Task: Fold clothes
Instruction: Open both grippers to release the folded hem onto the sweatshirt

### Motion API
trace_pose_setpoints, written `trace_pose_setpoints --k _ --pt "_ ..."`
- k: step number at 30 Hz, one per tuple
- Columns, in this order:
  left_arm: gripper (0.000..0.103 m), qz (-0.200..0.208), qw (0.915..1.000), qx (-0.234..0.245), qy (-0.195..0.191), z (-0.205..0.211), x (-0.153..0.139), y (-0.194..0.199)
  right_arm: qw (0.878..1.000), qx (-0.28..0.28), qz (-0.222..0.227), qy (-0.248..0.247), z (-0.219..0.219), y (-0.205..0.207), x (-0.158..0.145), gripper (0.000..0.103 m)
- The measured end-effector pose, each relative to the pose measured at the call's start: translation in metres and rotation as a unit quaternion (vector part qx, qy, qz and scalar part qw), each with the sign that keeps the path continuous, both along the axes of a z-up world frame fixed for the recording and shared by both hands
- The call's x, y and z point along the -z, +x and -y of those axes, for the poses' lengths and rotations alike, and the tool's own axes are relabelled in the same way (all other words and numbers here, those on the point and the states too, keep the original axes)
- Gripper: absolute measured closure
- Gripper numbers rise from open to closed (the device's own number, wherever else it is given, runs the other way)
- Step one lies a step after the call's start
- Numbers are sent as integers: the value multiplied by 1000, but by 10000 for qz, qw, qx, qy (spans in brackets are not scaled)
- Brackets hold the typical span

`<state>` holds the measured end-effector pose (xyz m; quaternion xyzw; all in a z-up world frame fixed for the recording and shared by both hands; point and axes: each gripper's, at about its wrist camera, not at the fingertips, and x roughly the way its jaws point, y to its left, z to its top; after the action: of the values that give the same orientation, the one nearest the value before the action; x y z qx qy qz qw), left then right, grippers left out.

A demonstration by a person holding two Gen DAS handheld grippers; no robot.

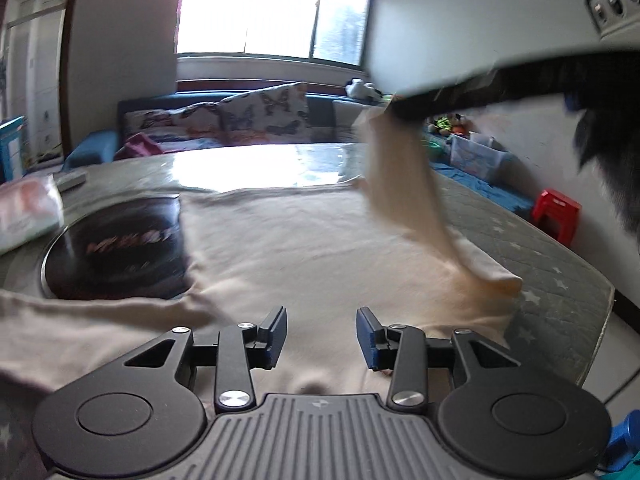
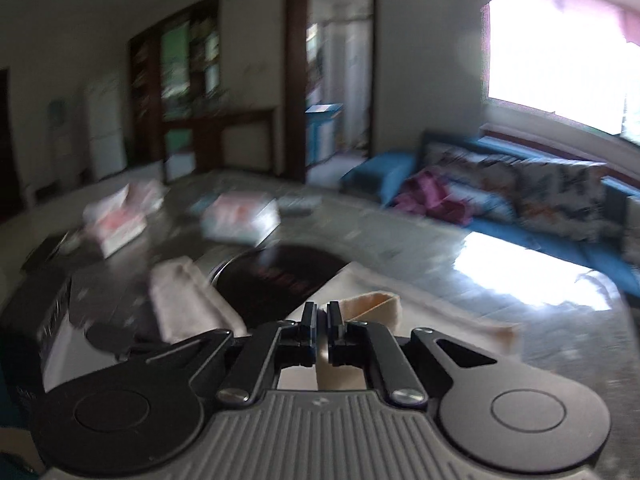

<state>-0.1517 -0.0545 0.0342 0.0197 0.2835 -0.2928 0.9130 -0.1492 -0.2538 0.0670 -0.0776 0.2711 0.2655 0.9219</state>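
We fold sleeve across cream shirt: right gripper jaws clamp cuff, left gripper jaws open, empty. Next, we lay sleeve flat.

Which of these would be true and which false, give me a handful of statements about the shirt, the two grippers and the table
1. The right gripper is shut on cream fabric. True: it pinches a sleeve of the cream shirt.
2. The left gripper is clamped on the shirt. False: its jaws stand apart with nothing pinched, above the cloth.
3. A dark round disc lies beside the shirt. True.
4. The shirt is already folded into a neat square. False: its body lies spread out flat on the table.
5. The sofa behind the table is red. False: it is blue.
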Motion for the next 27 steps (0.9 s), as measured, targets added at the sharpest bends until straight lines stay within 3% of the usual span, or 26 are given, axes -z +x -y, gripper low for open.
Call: trace_pose_setpoints --k 6,11,14,21,27 --pt "61 -158 9997 -169 -52 -12 8 -5 9959 -529 -695 -228 -44 -9 44 94" --pt "61 -136 9995 -265 -74 -23 6 -8 9946 -641 -746 -337 -34 -27 44 86" --pt "61 -76 9994 -332 -91 -29 1 -10 9957 -365 -747 -400 -13 -32 43 81" --pt "63 103 9993 -300 -177 -24 -10 -9 9913 618 -1069 -445 53 -45 63 81" --pt "63 82 9998 -82 -131 -4 -8 -2 9848 955 -1374 -467 81 -47 81 81"
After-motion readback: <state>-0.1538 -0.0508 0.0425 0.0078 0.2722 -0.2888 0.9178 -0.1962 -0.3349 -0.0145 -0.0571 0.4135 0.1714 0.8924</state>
